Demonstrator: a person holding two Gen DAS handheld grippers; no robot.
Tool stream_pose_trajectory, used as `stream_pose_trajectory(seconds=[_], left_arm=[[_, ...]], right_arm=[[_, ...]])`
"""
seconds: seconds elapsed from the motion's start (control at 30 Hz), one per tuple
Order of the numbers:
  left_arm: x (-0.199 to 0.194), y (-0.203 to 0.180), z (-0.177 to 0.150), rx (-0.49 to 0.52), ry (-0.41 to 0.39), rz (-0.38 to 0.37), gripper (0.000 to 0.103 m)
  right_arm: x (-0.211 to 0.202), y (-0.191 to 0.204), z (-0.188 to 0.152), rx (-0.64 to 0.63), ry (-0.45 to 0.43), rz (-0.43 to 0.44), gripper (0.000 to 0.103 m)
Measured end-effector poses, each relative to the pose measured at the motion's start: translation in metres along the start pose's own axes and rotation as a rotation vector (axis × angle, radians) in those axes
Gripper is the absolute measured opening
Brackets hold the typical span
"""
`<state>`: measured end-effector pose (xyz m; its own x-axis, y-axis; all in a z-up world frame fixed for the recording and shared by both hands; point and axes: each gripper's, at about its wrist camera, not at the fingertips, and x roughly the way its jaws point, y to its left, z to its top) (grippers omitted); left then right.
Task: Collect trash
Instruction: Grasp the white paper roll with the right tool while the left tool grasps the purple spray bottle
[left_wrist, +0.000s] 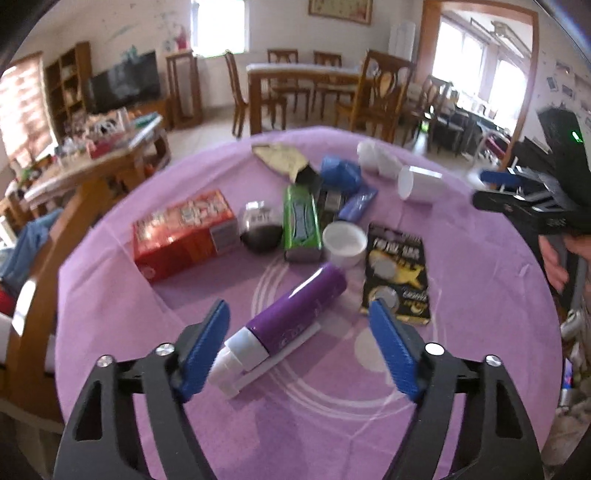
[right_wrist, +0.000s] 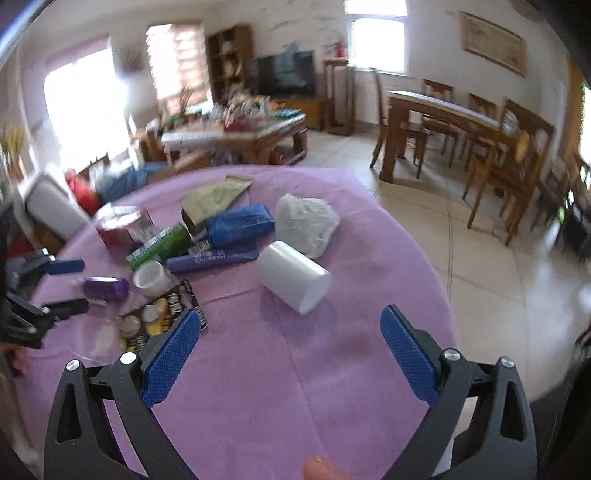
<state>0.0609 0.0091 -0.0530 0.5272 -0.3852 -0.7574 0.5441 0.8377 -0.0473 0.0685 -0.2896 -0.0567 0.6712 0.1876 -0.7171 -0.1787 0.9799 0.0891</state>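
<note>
While both grippers gape empty, the purple tube (left_wrist: 295, 314) lies beside a white cup (left_wrist: 343, 240).

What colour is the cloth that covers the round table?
The tablecloth is purple, clearest in the left wrist view.

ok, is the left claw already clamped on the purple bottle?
No: the purple bottle lies between the left claw's blue pads, with gaps either side.

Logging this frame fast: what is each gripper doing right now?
Left gripper: open, pads either side of the purple bottle, not pressing it.
Right gripper: open, holding nothing.
</note>
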Motion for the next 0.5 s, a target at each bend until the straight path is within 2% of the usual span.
stream_pose_trajectory(seconds=[0.13,0.2,0.23,0.27,0.3,0.33,0.5], left_arm=[[0.006,-0.003,-0.001,0.018,0.041,-0.026,0.064],[0.013,-0.002,0.000,0.014,0.069,-0.042,0.054],[0.015,0.000,-0.001,0.009,0.084,-0.054,0.045],[0.015,-0.003,0.001,0.012,0.085,-0.057,0.039],[0.015,-0.004,0.000,0.025,0.087,-0.048,0.036],[0.016,-0.005,0.003,0.035,0.088,-0.038,0.032],[0.018,-0.007,0.004,0.044,0.089,-0.035,0.032]], right_arm=[[0.029,0.004,0.016,-0.092,0.069,-0.021,0.082],[0.040,0.003,0.022,-0.128,0.098,-0.031,0.076],[0.047,0.002,0.024,-0.148,0.121,-0.032,0.073],[0.052,0.002,0.025,-0.156,0.133,-0.031,0.066],[0.056,0.001,0.026,-0.162,0.148,-0.027,0.061],[0.060,0.000,0.026,-0.165,0.162,-0.026,0.061],[0.057,-0.001,0.024,-0.124,0.162,0.023,0.061]])
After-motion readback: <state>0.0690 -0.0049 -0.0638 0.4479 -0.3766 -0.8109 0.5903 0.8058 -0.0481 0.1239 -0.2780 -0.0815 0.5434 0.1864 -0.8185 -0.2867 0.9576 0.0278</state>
